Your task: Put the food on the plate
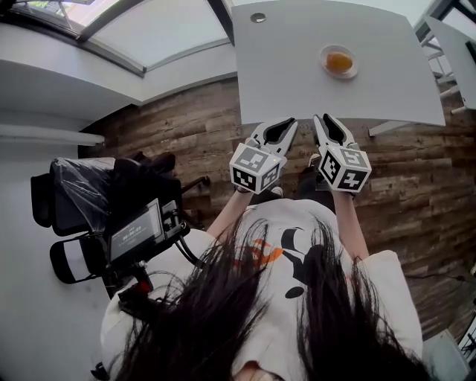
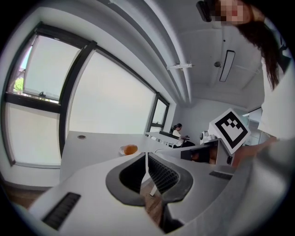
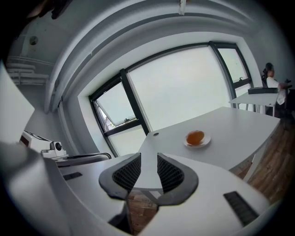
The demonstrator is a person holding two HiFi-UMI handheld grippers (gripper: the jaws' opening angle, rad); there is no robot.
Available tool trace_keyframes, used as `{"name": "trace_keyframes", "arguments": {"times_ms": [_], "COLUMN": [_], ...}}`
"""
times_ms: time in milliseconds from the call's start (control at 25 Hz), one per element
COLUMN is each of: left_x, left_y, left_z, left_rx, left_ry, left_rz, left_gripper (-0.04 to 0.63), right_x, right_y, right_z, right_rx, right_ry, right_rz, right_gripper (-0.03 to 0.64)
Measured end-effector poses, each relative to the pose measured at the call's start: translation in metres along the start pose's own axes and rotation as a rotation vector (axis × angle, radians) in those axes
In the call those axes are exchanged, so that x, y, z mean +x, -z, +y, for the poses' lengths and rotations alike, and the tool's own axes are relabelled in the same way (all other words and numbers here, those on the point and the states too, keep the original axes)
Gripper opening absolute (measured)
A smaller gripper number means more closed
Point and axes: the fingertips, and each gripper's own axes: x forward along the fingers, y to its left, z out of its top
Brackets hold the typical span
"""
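Observation:
An orange piece of food (image 1: 339, 61) lies on a small white plate (image 1: 338, 74) near the far right of the white table (image 1: 297, 74). Both grippers hang side by side in front of my body, over the wooden floor, just short of the table's near edge. The left gripper (image 1: 290, 121) is shut with nothing in it; in its own view its jaws (image 2: 146, 159) meet, and the food (image 2: 131, 149) lies far ahead. The right gripper (image 1: 320, 119) is shut and empty too, with only a narrow slit in its own view (image 3: 149, 159). The food (image 3: 195, 137) sits ahead to the right.
A black cart with a small screen (image 1: 134, 231) and plastic-wrapped chairs stands at my left. A round grommet (image 1: 258, 17) sits at the table's far edge. Another table (image 1: 454, 45) stands at the right, and a person (image 2: 177, 130) sits far off. Large windows line the wall.

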Motion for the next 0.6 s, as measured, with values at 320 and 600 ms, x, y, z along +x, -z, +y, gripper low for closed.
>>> {"name": "trace_keyframes", "arguments": {"times_ms": [320, 600], "left_x": [-0.028, -0.04], "left_y": [0.029, 0.043], "left_z": [-0.027, -0.039], "left_rx": [0.006, -0.009], "left_ry": [0.085, 0.124], "left_rz": [0.057, 0.077], "left_gripper": [0.006, 0.006], "right_x": [-0.04, -0.064], "right_y": [0.038, 0.06], "right_z": [0.011, 0.018], "right_rx": [0.065, 0.088], "right_ry": [0.082, 0.122], "right_rz": [0.003, 0.017], "right_gripper": [0.118, 0.118]}}
